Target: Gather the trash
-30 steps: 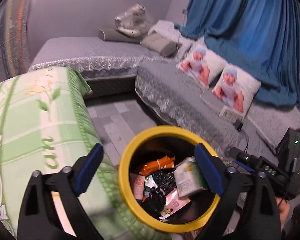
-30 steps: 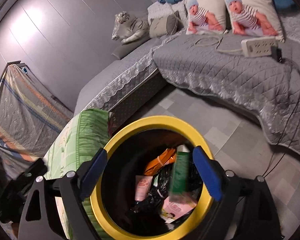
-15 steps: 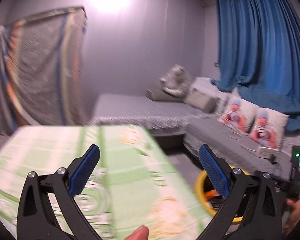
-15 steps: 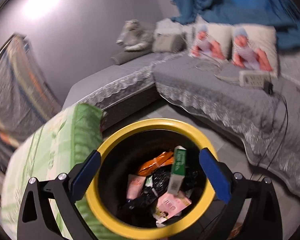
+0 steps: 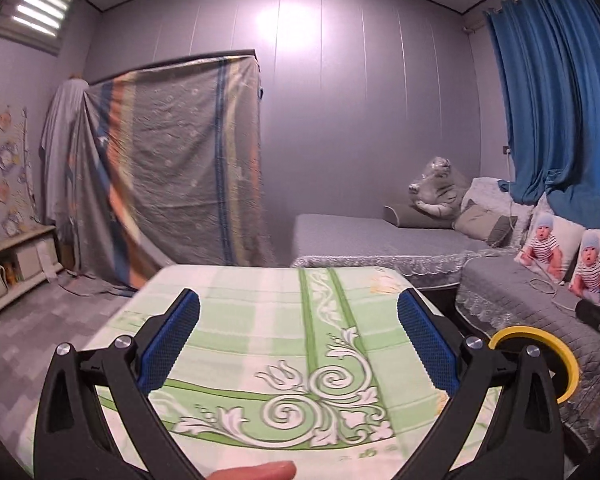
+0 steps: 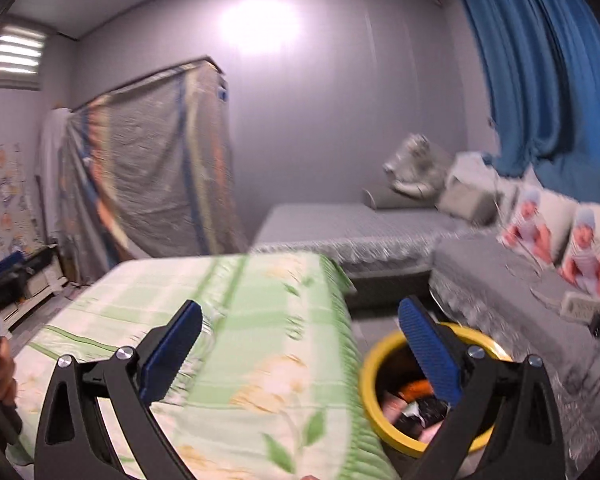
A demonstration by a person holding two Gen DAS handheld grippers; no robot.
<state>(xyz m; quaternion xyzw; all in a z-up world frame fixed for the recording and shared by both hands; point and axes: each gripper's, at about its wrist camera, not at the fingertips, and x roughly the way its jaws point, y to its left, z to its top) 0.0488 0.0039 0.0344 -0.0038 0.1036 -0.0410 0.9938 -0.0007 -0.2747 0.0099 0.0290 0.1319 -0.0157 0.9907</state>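
Left gripper (image 5: 298, 336) spread wide, nothing between the blue pads (image 5: 168, 344). It points almost level over the green cloth (image 5: 260, 320), which fills the space under and ahead of it. A fingertip (image 5: 256, 470) shows at the bottom edge, below the gripper.

Bin (image 5: 556, 364), yellow rim, sits low to the left gripper's right, half hidden behind its right finger; the contents cannot be seen from here.

Right gripper (image 6: 300, 340) also released, jaws wide, empty. The bin (image 6: 370, 376) is below and right of it, partly behind its right finger (image 6: 428, 346). Trash (image 6: 416, 404) lies inside: orange, pink and black pieces, blurred. The cloth (image 6: 260, 320) is under its left finger and centre, edge just beside the bin.

Bed (image 5: 380, 236) ahead, well beyond both grippers. Baby pillows (image 5: 564, 252) far right. Blue curtain (image 5: 560, 100) upper right. Draped sheet (image 5: 172, 168) ahead left.
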